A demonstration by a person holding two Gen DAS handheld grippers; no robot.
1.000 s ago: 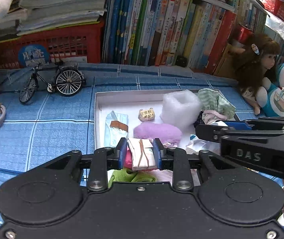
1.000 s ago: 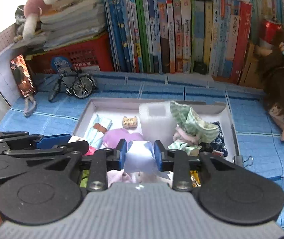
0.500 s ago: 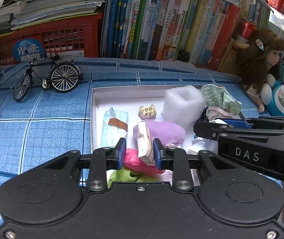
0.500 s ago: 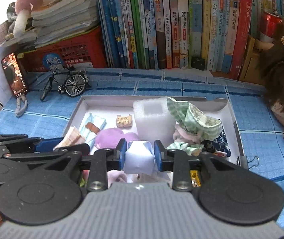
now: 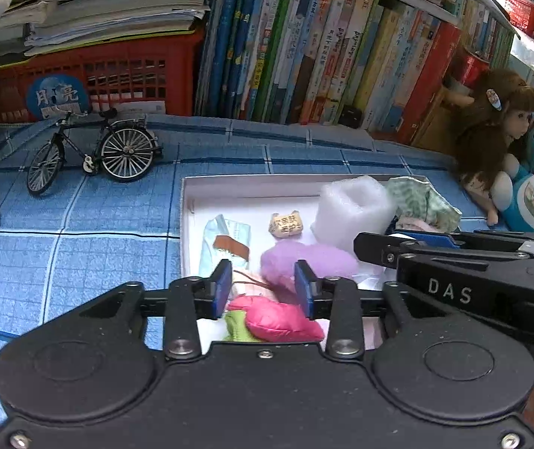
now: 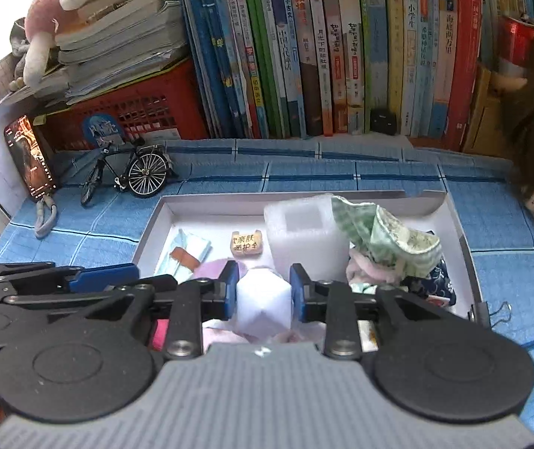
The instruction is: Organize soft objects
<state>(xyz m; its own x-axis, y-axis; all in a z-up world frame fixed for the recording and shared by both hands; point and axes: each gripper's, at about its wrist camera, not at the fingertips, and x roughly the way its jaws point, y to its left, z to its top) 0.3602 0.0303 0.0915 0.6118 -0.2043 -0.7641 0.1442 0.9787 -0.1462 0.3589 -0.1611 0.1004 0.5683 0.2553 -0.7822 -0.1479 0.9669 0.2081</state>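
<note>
Two tools work low in frame over the shallow white cardboard tray [image 6: 465,239] on the blue checked tabletop [image 5: 79,224]. Step in hand, by my reading: release of items into the tray's near end.

Left tool [image 5: 263,288]: jaws opening, nothing pressed between the pads. A cream pouch with a brown cord [image 5: 248,284] lies just beyond and below the gap, beside the lilac plush cushion [image 5: 304,262]; the bright pink padded cushion [image 5: 281,321] and a green knit scrap [image 5: 235,327] sit beneath the jaws.

Right tool [image 6: 263,292]: jaws opening, yet the folded white paper-like packet [image 6: 263,299] sits between the pads, and both appear to touch it; grip likely slackening.

Centre of tray: white foam block [image 6: 304,235]; right of it, crumpled green-patterned cloth [image 6: 386,239]; upper left, pale blue face mask [image 6: 188,249].

Next move calls for both tools to widen fully, lift clear without dragging the items, then pick another piece from the cloth heap.
</note>
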